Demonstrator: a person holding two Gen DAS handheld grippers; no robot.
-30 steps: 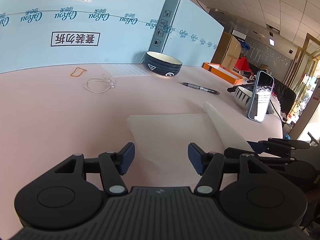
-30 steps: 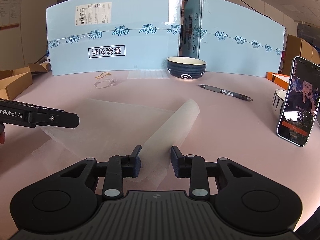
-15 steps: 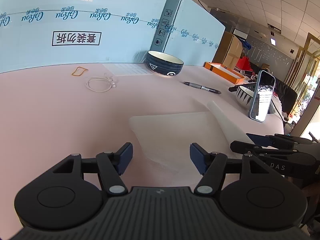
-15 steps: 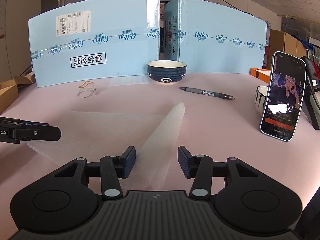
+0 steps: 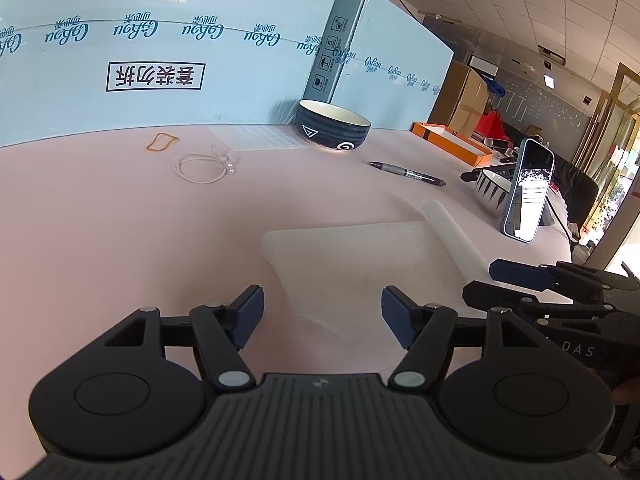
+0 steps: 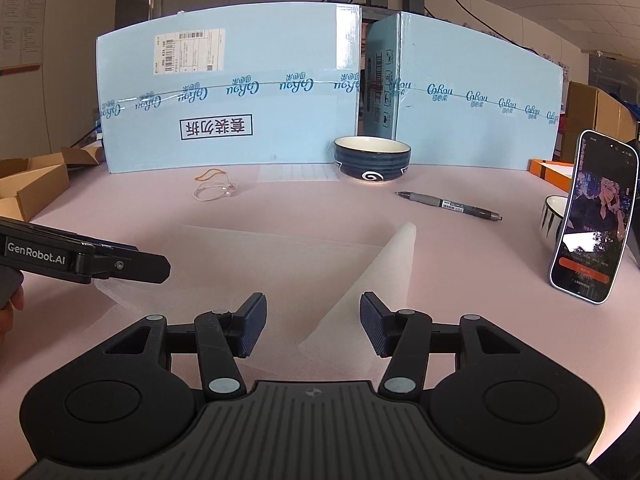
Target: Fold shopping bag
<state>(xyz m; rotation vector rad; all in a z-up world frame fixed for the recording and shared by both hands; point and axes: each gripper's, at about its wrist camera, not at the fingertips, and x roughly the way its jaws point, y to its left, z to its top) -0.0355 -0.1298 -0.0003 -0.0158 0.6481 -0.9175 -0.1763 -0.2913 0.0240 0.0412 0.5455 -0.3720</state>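
Note:
The shopping bag [image 5: 360, 256] is a thin translucent white sheet lying flat on the pink table [image 5: 120, 240]. A narrow flap [image 6: 380, 272] is folded over its right side, and the flap also shows in the left wrist view [image 5: 452, 236]. My left gripper [image 5: 322, 316] is open just above the bag's near left edge, its pads touching nothing. My right gripper [image 6: 312, 326] has its jaws opening. The flap's near corner lies on the table between them, free of the pads. Each gripper shows in the other's view: the right one [image 5: 516, 280], the left one [image 6: 120, 266].
A dark blue bowl [image 6: 372, 160] and a pen [image 6: 448, 204] lie beyond the bag. A phone [image 6: 592, 220] stands propped at the right beside a striped bowl [image 6: 554, 216]. A white cord loop [image 5: 200, 166] and a rubber band [image 5: 160, 142] lie far left. Blue cartons [image 6: 240, 100] wall the back.
The right gripper's jaws have widened and let go of the flap, which has settled flat on the bag. The left gripper has stayed put, its jaws slightly wider.

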